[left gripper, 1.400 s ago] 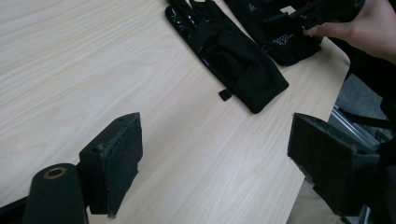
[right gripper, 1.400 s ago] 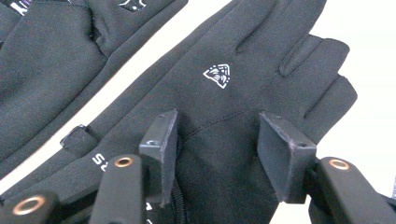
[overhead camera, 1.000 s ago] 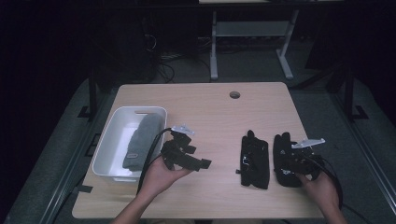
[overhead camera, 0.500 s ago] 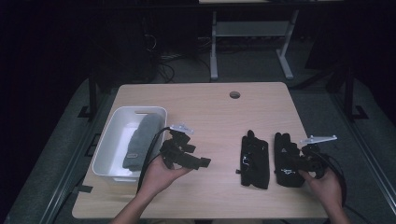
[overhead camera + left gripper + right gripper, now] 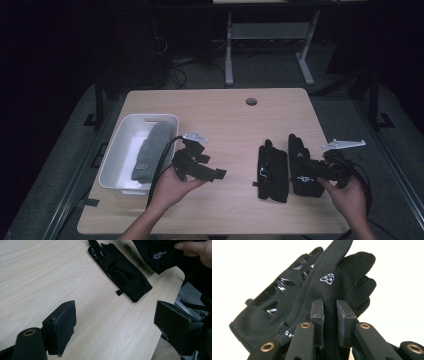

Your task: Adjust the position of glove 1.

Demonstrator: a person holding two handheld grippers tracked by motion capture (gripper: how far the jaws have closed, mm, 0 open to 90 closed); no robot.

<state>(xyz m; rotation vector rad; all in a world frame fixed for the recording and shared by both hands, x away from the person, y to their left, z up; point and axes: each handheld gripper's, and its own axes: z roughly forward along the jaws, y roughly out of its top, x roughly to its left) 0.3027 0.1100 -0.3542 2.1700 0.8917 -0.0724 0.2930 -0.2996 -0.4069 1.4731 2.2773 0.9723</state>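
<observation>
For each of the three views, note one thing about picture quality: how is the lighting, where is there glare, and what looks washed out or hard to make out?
High view: dim, surroundings near black, so the black gloves lose detail against the lit table. Left gripper view: evenly lit, wood grain sharp, glare on the glove's glossy finger patches. Right gripper view: table washed out to near white behind the glove.

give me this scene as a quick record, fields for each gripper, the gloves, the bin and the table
left gripper: open, held above the table, jaws wide apart, nothing between them
right gripper: shut on right glove, pinching a fold of its fabric
left glove: flat on the table, fingers pointing away from the person, beside the right glove
bin: white, at the table's left side, holds a grey cloth item
table: light wood, round hole near the far edge
</observation>
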